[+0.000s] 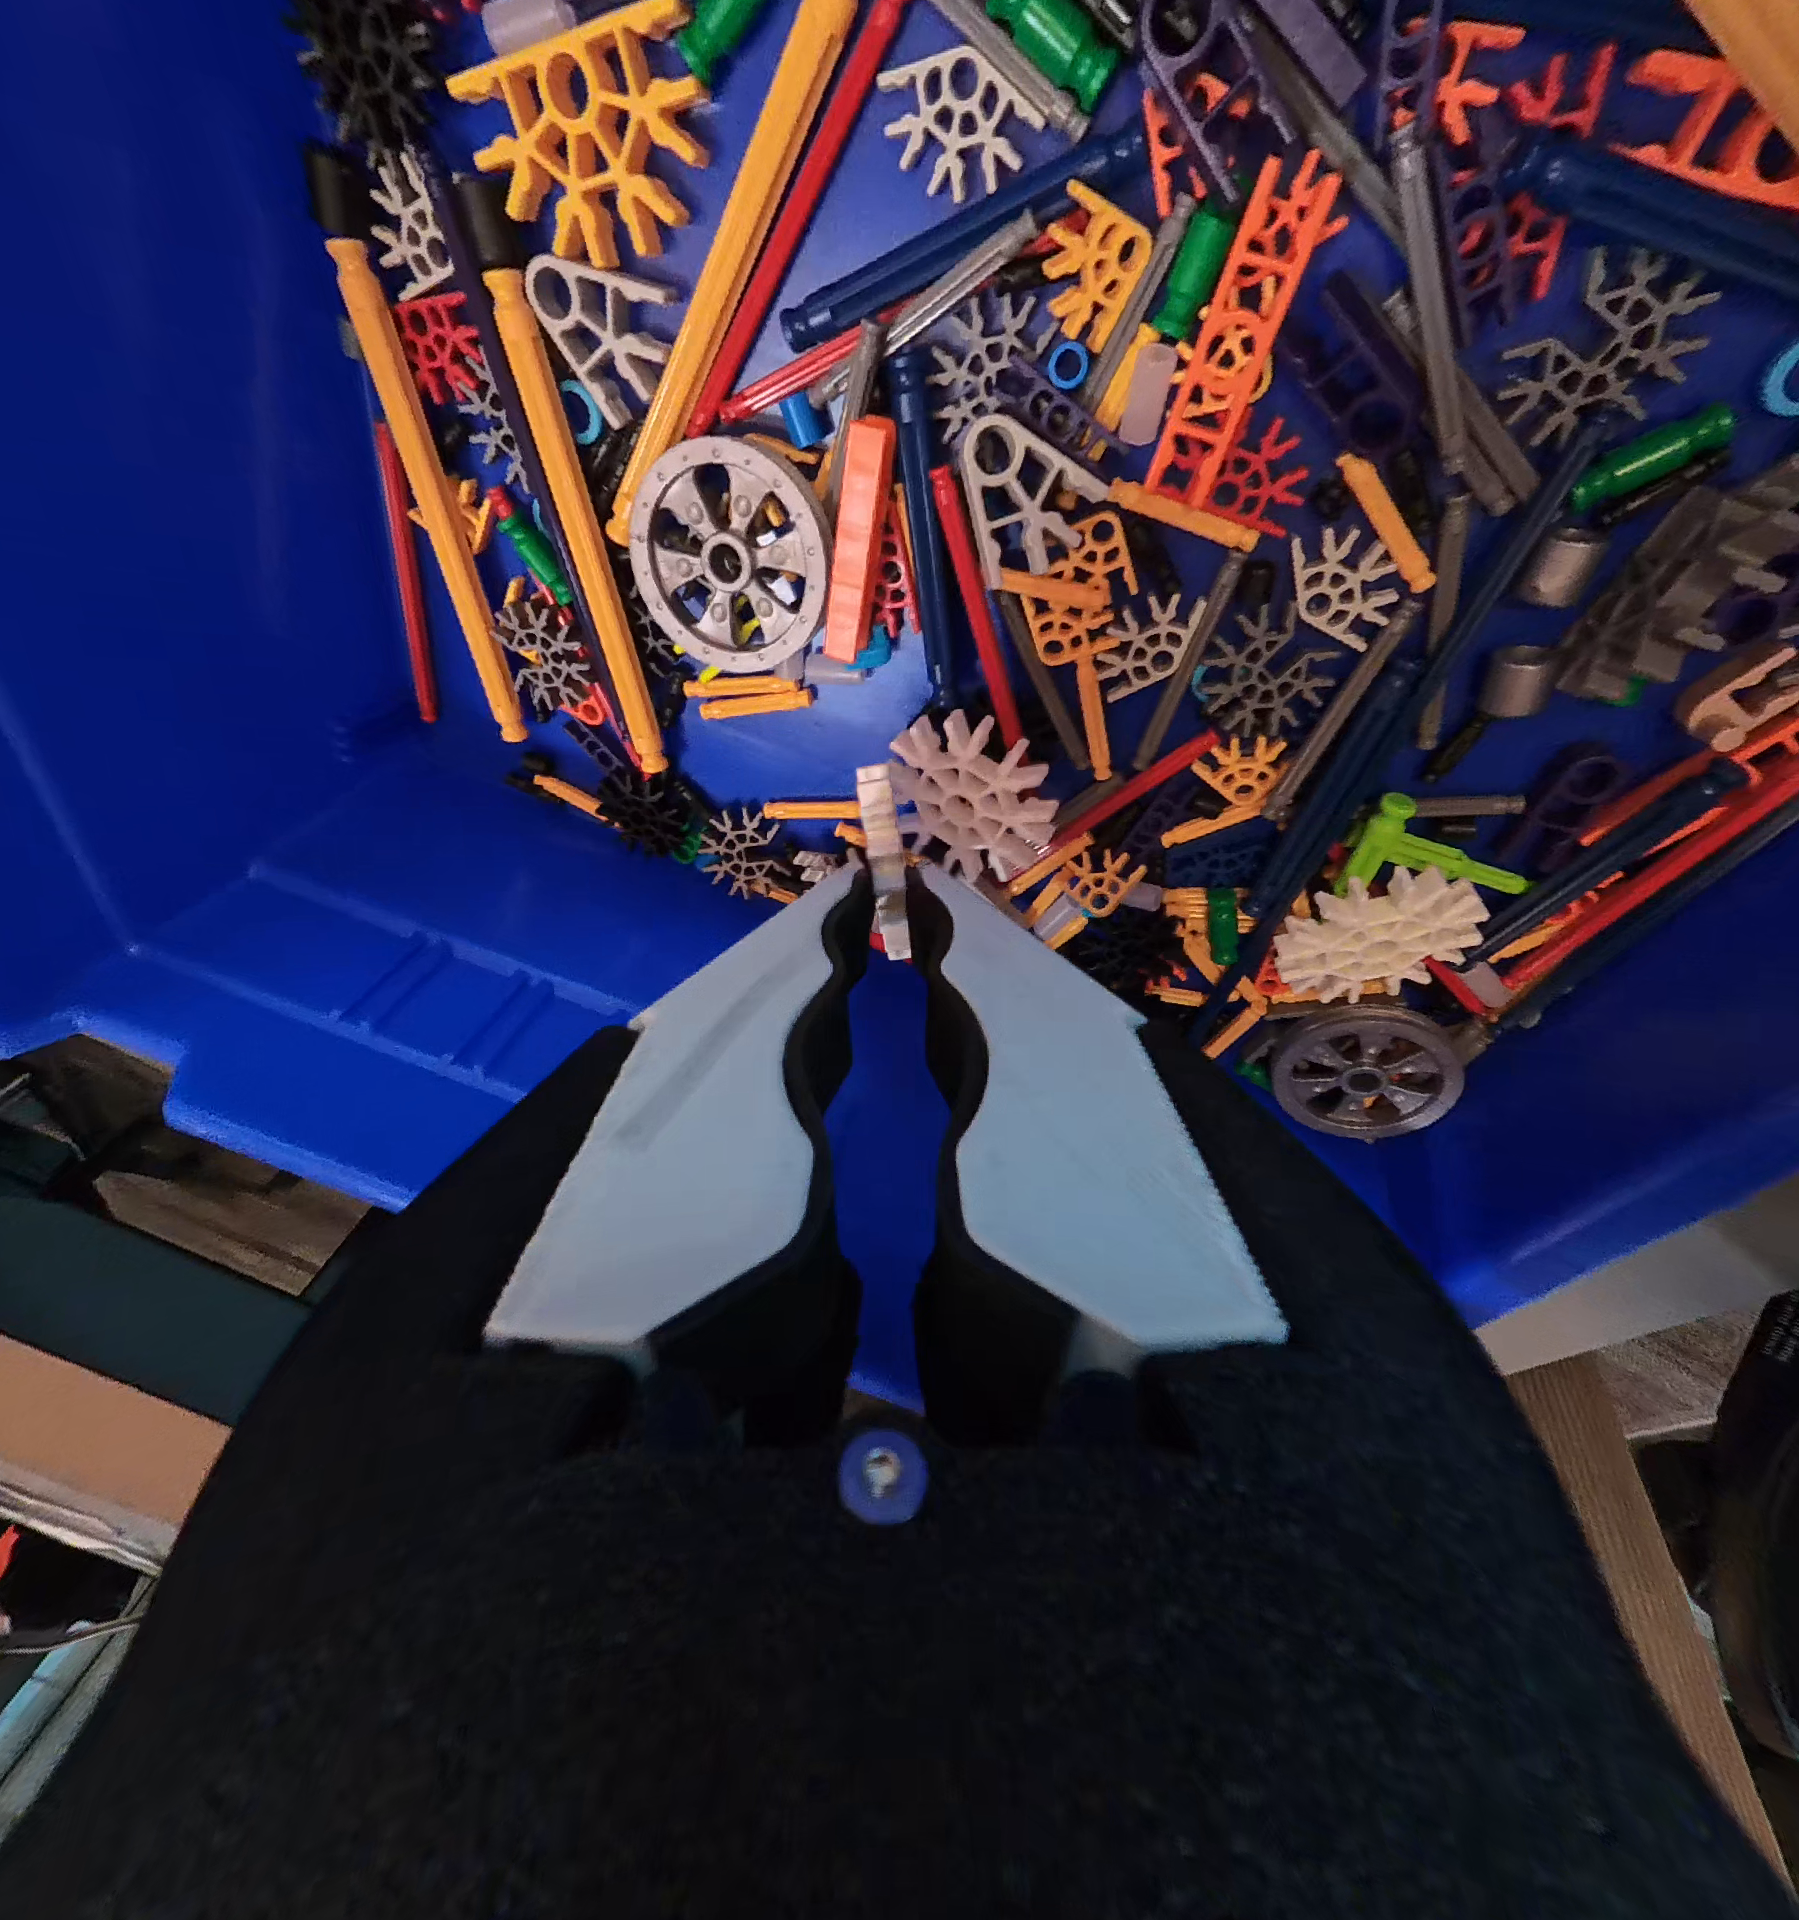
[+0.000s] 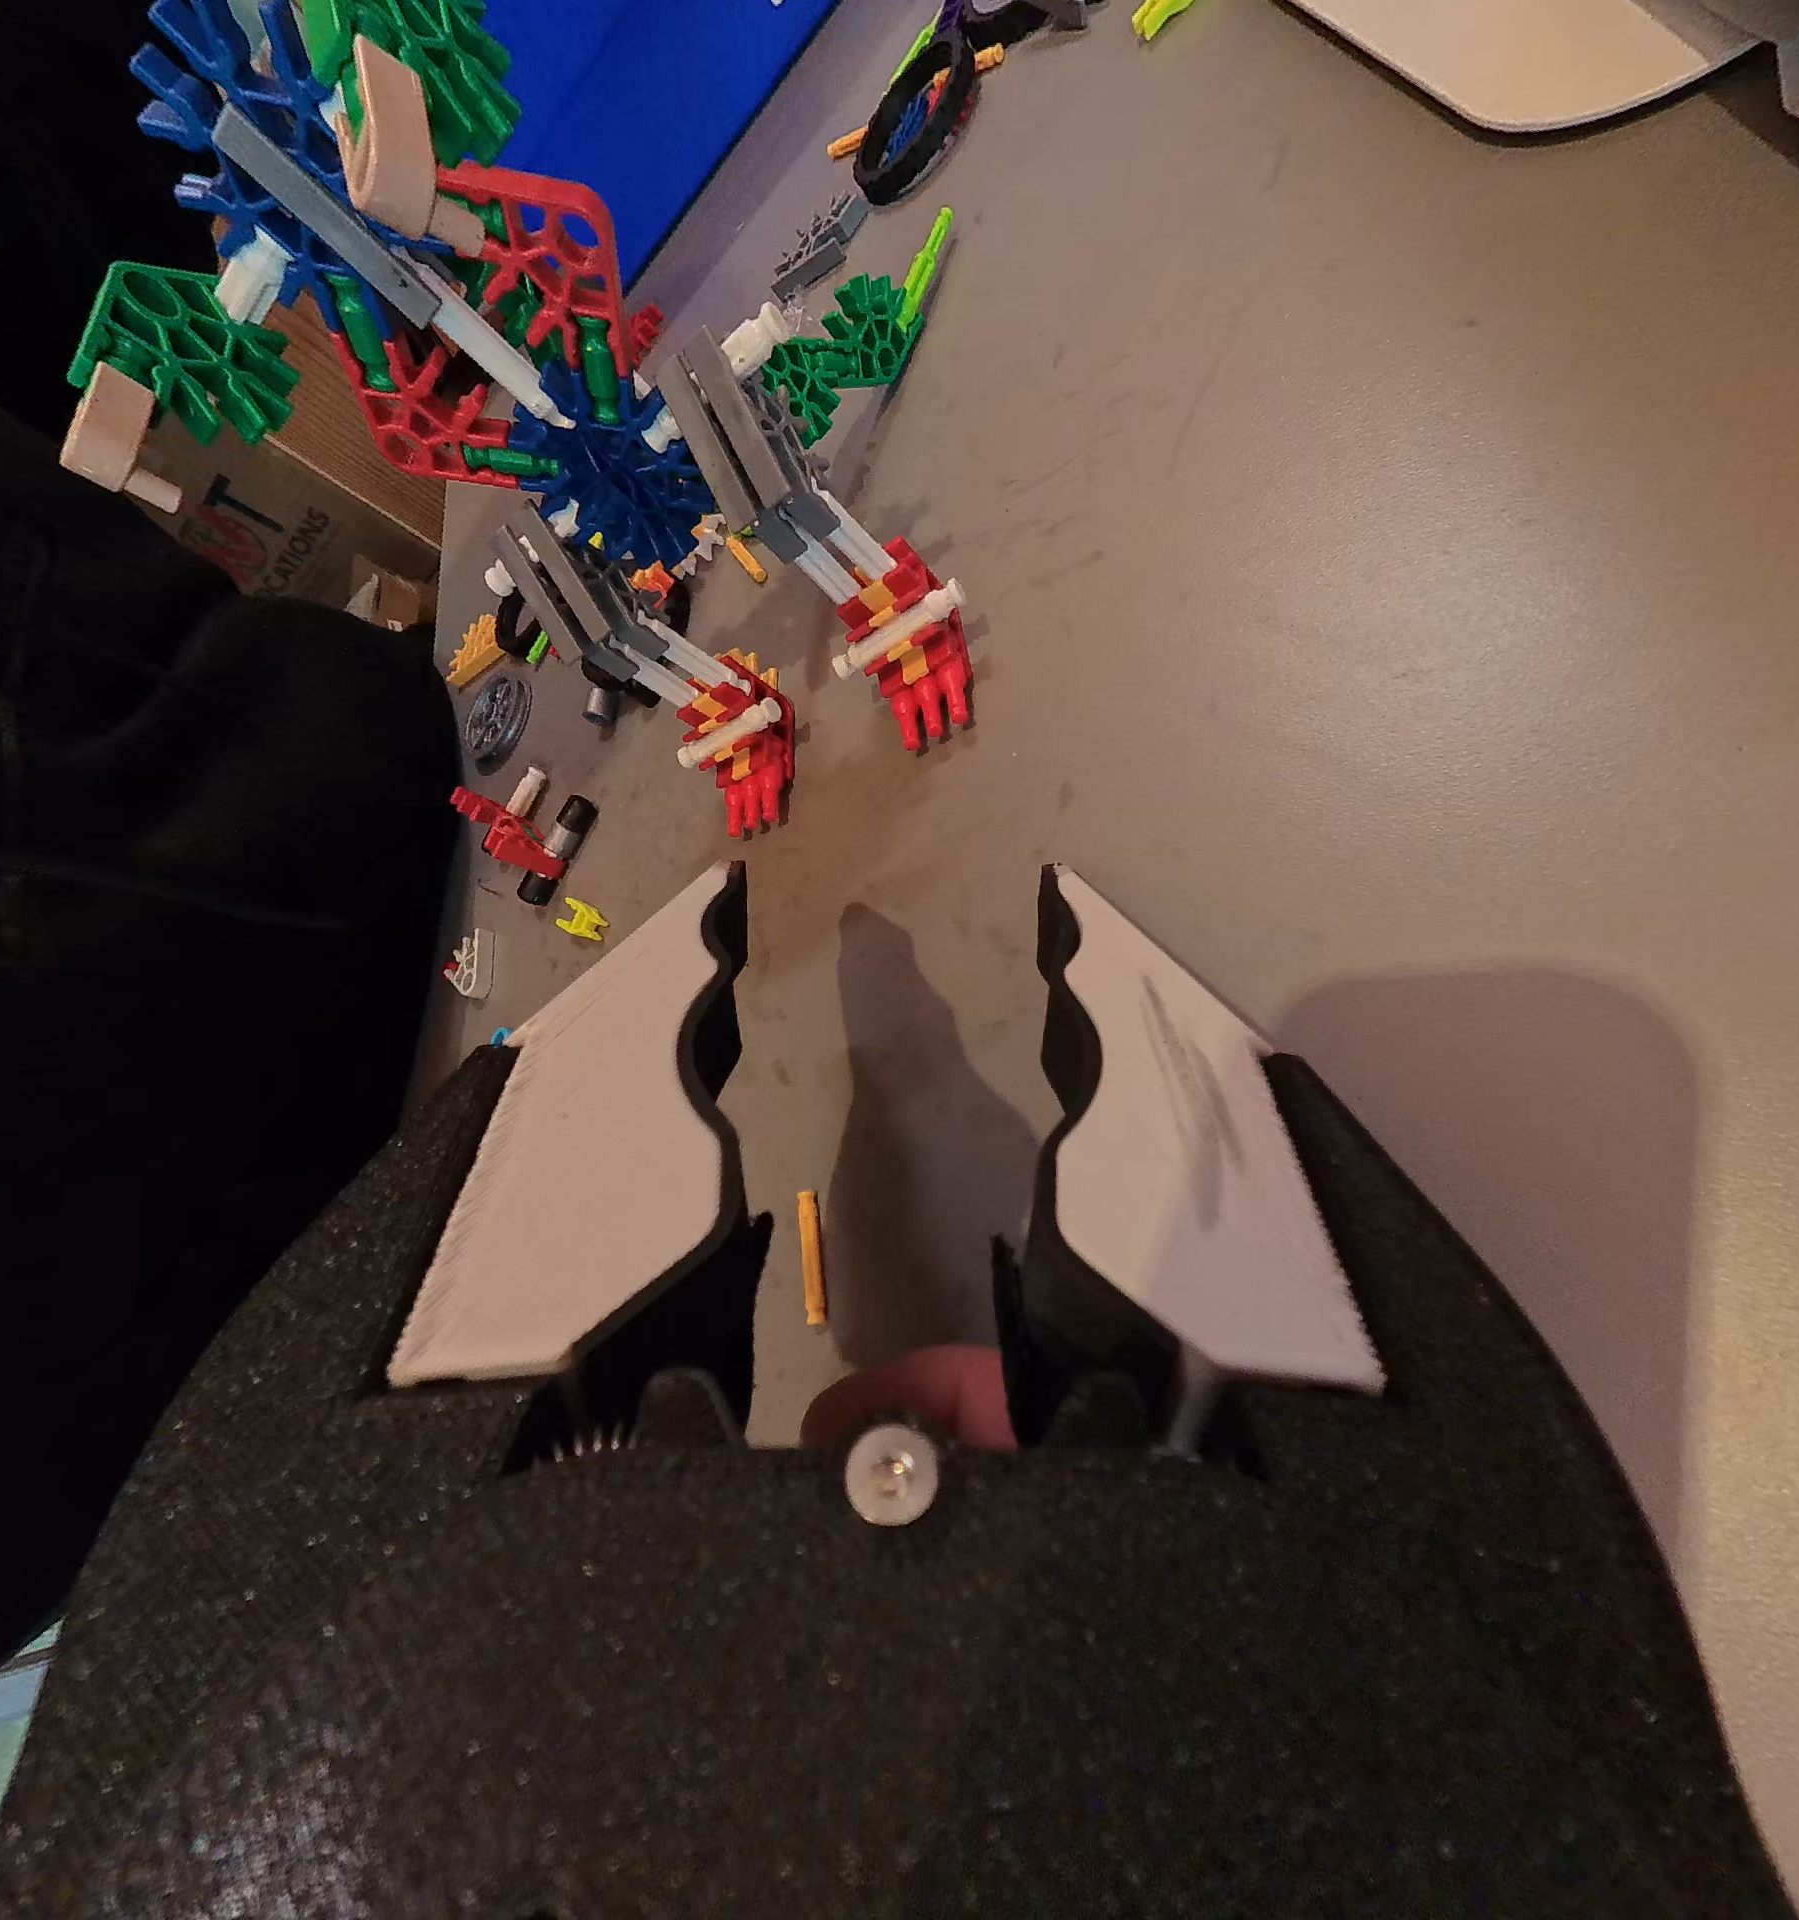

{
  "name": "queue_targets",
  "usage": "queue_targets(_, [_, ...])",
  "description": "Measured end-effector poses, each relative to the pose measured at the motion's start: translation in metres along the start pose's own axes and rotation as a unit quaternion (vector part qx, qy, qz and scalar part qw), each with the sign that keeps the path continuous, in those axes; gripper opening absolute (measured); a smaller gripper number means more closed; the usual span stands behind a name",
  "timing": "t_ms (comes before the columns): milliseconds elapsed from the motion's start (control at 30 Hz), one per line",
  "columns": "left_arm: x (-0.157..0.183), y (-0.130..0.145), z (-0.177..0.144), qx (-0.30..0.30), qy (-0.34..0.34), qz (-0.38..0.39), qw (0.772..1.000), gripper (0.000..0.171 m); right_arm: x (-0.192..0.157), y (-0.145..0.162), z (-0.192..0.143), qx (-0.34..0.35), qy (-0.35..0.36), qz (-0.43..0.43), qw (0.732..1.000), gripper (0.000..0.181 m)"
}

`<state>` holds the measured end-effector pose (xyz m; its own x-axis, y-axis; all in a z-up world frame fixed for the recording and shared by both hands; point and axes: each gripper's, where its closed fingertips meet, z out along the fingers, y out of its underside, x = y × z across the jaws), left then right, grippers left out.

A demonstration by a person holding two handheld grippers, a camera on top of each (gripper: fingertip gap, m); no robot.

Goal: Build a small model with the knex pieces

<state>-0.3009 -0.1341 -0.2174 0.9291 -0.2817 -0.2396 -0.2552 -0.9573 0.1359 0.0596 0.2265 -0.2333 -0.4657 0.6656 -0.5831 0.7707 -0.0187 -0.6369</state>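
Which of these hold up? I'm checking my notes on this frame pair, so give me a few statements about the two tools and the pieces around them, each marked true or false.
1. The left tool is shut on a pale grey flat plastic connector piece held edge-on. True.
2. The left tool hangs over a red wooden crate. False: it is over a blue plastic bin of loose building pieces.
3. The right tool is open and holds nothing. True.
4. A short orange plastic rod lies on the grey tabletop between the right tool's fingers. True.
5. The built model of green, blue and red plastic connectors sits inside the blue bin. False: it stands on the tabletop.
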Motion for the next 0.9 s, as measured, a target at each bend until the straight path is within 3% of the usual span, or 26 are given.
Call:
queue_targets(400, [0.002,-0.003,0.000,0.016,0.022,-0.020,0.999,0.017,0.000,0.000,0.000,0.000,0.000,0.000,1.000,0.055])
queue_targets(900, [-0.054,-0.028,0.014,0.028,-0.072,-0.027,0.997,0.024,0.000,0.000,0.000,0.001,0.000,0.000,1.000,0.056])
